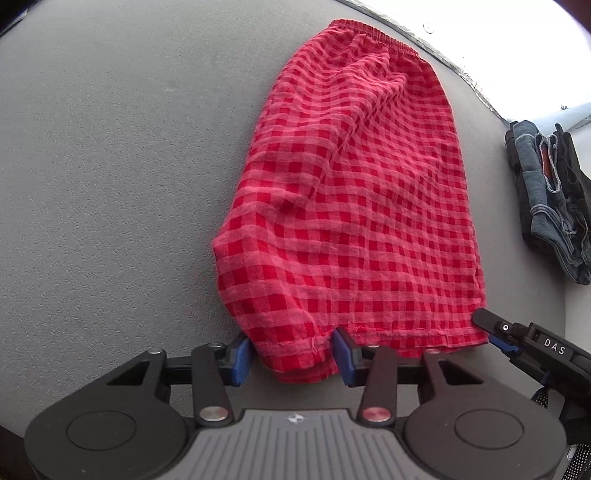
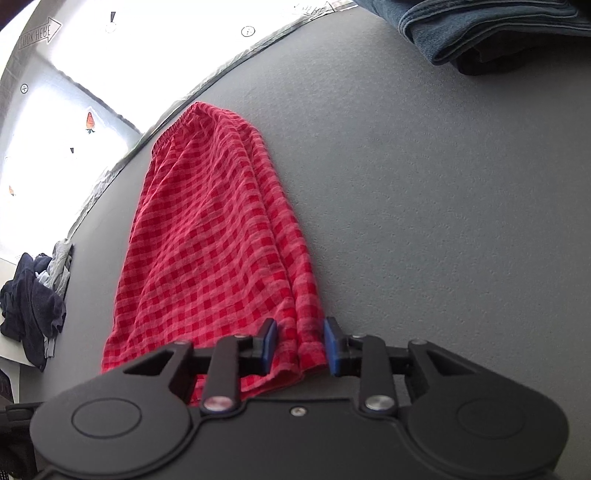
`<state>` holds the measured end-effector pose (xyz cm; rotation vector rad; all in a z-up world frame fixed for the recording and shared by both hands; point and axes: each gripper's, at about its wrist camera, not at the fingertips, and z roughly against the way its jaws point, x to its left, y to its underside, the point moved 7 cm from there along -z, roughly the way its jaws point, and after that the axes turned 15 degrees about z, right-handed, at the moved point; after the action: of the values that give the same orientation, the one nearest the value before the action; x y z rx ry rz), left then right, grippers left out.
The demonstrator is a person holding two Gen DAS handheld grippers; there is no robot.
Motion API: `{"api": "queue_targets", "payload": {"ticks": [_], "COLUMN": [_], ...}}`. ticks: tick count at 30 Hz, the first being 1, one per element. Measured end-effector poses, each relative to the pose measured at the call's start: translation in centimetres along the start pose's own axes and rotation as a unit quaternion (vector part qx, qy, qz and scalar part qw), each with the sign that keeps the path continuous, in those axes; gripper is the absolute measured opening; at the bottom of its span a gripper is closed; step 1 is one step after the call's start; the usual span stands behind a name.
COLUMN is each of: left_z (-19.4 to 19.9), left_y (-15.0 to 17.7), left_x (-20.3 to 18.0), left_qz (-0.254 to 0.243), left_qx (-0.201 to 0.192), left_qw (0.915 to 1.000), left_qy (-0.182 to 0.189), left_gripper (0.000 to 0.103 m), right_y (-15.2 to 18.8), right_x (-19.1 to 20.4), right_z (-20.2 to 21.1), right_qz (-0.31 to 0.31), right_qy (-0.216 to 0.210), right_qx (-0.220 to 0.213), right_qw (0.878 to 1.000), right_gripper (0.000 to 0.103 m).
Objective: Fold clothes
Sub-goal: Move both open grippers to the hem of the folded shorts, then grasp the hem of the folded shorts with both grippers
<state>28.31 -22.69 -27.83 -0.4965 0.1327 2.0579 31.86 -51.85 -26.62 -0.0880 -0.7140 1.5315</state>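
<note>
The grey table [image 1: 110, 166] carried the red checked garment [image 1: 354, 192] lying lengthwise, its gathered elastic waistband [image 1: 373, 35] at the far end near the table's edge and its hem toward the grippers. The cloth was a gingham of darker red squares on a lighter pinkish red, thin and crinkled, with long creases running down from the waistband. It appeared folded along its length, with several layers stacked at its right edge in the right wrist view. The near left corner bulged in a rounded fold, and the stitched hem showed a small notch.

At the near left corner, the left gripper [image 1: 293, 352] stood with its blue pads [image 1: 242, 356] on either side of the hem. The jaws were apart, with a bunched fold of cloth between them. The left pad met the fabric edge; whether either pad pressed on the cloth could not be confirmed.

At the near right corner, the right gripper [image 2: 300, 345] straddled the stacked hem layers. Its jaws were also apart, both pads close against the fabric between them; a firm clamp could not be confirmed.

To the right, well apart from the garment, lay a pile of folded jeans [image 1: 550, 199]. In the right wrist view, a heap of dark and grey clothes [image 2: 35, 299] sat at the table's far left side.
</note>
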Motion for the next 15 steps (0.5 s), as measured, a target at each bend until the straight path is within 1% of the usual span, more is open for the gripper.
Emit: {"api": "queue_targets", "payload": {"ticks": [2,3,4,5,6,7,9,11,12,14,15], "left_z": [-0.3,-0.4,-0.6,-0.6,-0.5,-0.3,0.8,2.6,3.7,6.0,7.0], "left_y": [0.1,0.2,0.2,0.2,0.2,0.2,-0.1,-0.6,-0.8,-1.3,-1.5], "left_x": [-0.1,-0.1,-0.1,-0.1,-0.1,0.0,0.0,-0.1,-0.3,-0.9,-1.3], "left_qz": [0.0,0.0,0.001,0.004,0.008,0.014,0.022,0.02,0.022,0.03,0.027], "left_qx": [0.005,0.006,0.007,0.007,0.007,0.005,-0.016,-0.055,-0.072,-0.098,-0.11], "left_qw": [1.0,1.0,1.0,0.9999,0.9999,0.9997,0.9992,0.9979,0.9965,0.9926,0.9911], "left_qy": [0.005,0.005,0.005,0.007,0.013,0.021,0.028,0.027,0.036,0.064,0.071], "left_gripper": [0.034,0.03,0.026,0.024,0.016,0.013,0.011,0.01,0.01,0.01,0.01], "right_y": [0.0,0.0,0.0,0.0,0.0,-0.1,-0.6,-1.5,-2.0,-3.0,-3.6], "right_x": [0.3,0.4,0.5,0.5,0.5,0.5,0.6,0.8,0.9,1.2,1.4], "right_z": [0.0,0.0,0.0,0.0,0.0,0.3,1.4,3.0,3.9,5.7,6.4], "right_qz": [0.019,0.026,0.03,0.034,0.035,0.028,0.018,0.018,0.013,-0.002,-0.004], "right_qy": [0.006,0.008,0.009,0.01,0.007,0.002,-0.007,-0.009,-0.018,-0.05,-0.065], "right_qx": [0.003,0.004,0.005,0.006,0.006,0.002,-0.022,-0.052,-0.066,-0.095,-0.106], "right_qw": [1.0,1.0,0.999,0.999,0.999,1.0,1.0,0.998,0.998,0.994,0.992], "right_gripper": [0.03,0.029,0.023,0.012,0.006,0.005,0.004,0.002,0.002,0.002,0.002]}}
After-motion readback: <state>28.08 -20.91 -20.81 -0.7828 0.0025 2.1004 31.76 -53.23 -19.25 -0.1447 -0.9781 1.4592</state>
